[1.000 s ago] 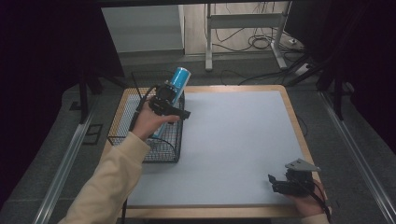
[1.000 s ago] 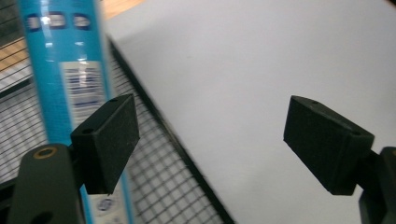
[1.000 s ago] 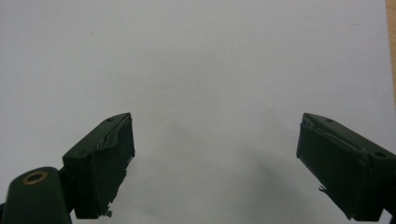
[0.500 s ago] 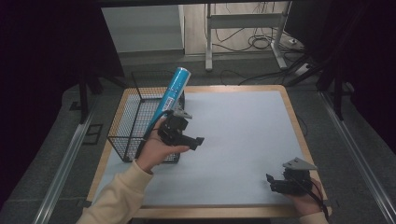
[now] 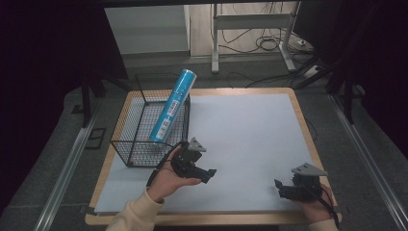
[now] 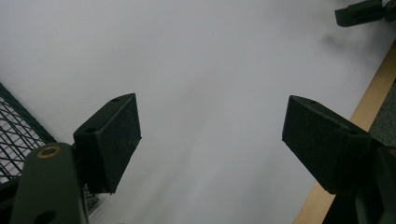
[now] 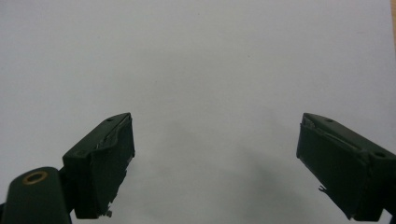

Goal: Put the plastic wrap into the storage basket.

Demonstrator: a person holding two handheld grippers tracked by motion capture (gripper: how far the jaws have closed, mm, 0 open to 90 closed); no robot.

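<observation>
Pale grey sheeting covered the wooden-edged table [image 5: 298, 103], the largest thing in the scene. At its left edge stood a black wire-mesh basket [image 5: 137, 144], and in it a long blue cardboard tube with a white label [image 5: 171, 107] leaned steeply, its lower end down inside the mesh and its upper end poking out over the far rim. The left gripper [image 5: 204, 171] sat just beside the basket's near right corner, jaws wide apart and holding nothing; its own view showed bare sheet between them and mesh at the left. The right gripper [image 5: 281, 188] rested near the table's front right edge, well apart from the basket, jaws likewise spread and empty. Judging from this, the tube looked delivered and the step in hand was drawing the left gripper clear; that would go best low and rightward, away from the mesh, since a knock on the basket could tip the leaning tube. Nothing lay in the open sheet to block it.
</observation>
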